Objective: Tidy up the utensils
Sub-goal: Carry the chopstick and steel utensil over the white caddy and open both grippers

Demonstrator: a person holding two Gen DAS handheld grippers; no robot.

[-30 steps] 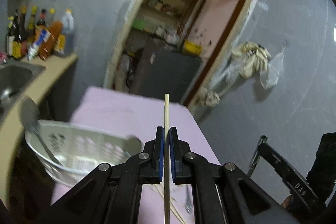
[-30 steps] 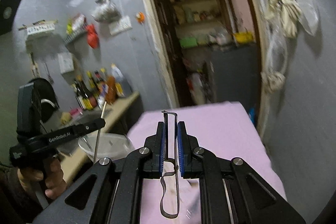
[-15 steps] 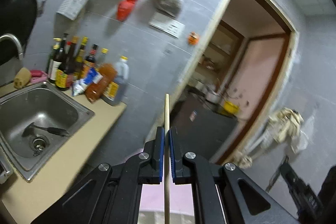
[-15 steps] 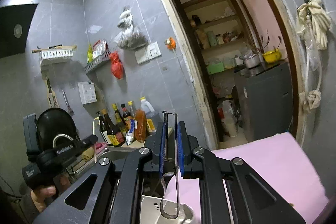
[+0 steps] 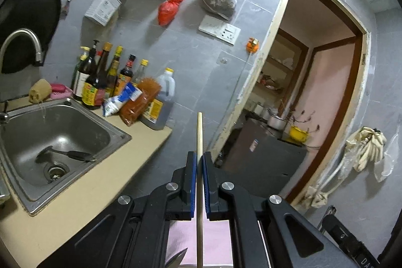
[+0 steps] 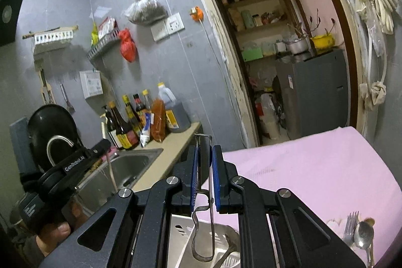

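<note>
Left gripper (image 5: 198, 162) closed on a wooden chopstick (image 5: 199, 142), blue pads pressed to both sides of it, shaft running upright between them and poking well past the tips. Held up in the air beside the beige counter (image 5: 88, 192), level with the steel sink (image 5: 50, 132) and a dark utensil (image 5: 67, 154) lying near its drain. Bottles (image 5: 105, 77) crowded at the counter's back edge against the grey wall.

Right gripper (image 6: 204, 155) clamped on a metal peeler (image 6: 203, 192), its thin frame rising just above the fingertips and its looped handle hanging below the jaws, over a steel tray (image 6: 183, 230) at the table's near edge. Raised above the pink table (image 6: 301, 167). Fork (image 6: 350, 225) and spoon (image 6: 364, 235) lying side by side, touching, close to the table's near right corner.
</note>
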